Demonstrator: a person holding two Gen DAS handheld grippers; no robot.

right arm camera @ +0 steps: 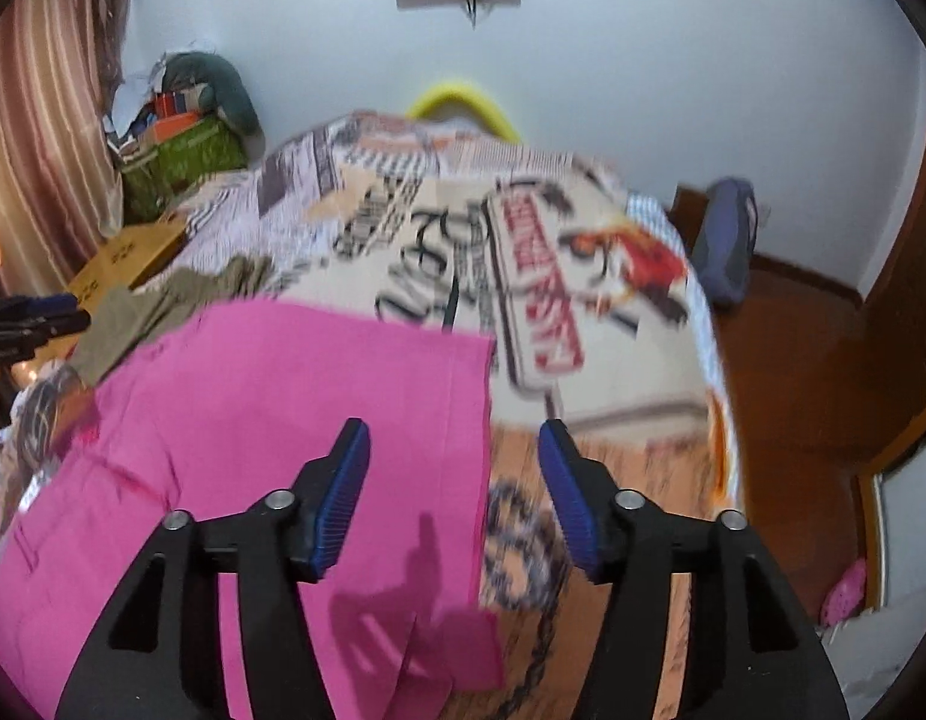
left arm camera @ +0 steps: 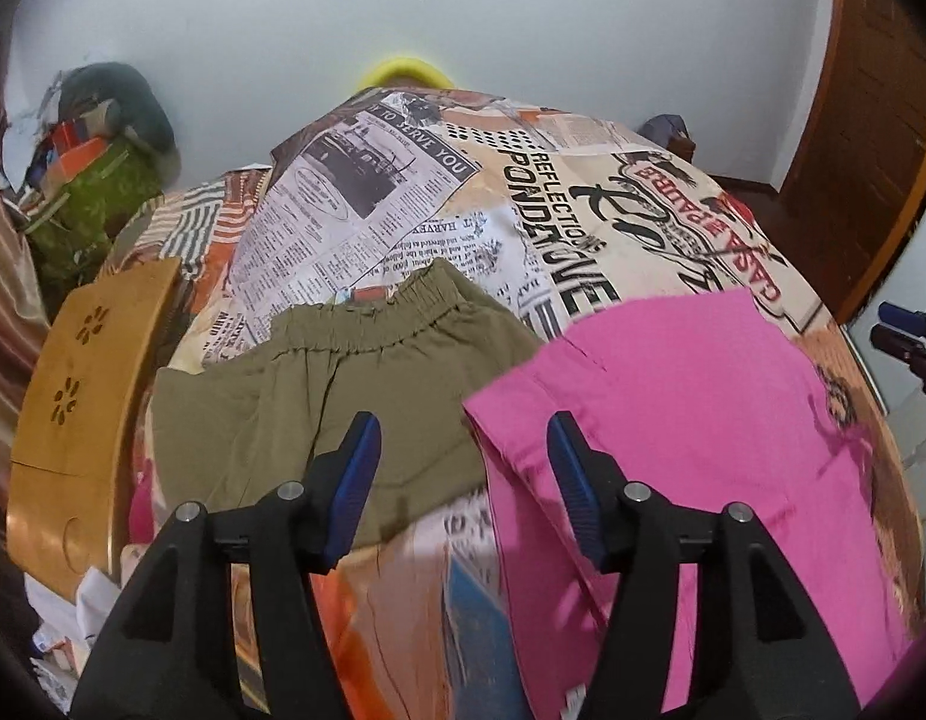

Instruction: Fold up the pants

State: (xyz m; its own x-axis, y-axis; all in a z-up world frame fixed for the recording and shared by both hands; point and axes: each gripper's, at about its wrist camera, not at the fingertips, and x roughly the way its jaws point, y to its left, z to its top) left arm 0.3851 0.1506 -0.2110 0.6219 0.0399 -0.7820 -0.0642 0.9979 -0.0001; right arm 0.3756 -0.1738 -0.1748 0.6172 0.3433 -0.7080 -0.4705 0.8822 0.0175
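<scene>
Pink pants (left arm camera: 691, 420) lie flat on my newspaper-print bedspread (left arm camera: 523, 198), folded into a broad panel, with a pair of olive pants (left arm camera: 318, 396) just beside them on the left, elastic waistband toward the wall. My left gripper (left arm camera: 463, 480) hangs above the gap between the two garments, jaws parted, nothing between the blue pads. My right gripper (right arm camera: 453, 492) hovers over the pink panel's right edge, jaws likewise spread and empty. A wooden board (left arm camera: 78, 420) sits at the bed's left side.

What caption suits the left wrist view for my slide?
Open left claw hovers above olive pants and pink pants lying on a newspaper-print bedspread.
</scene>
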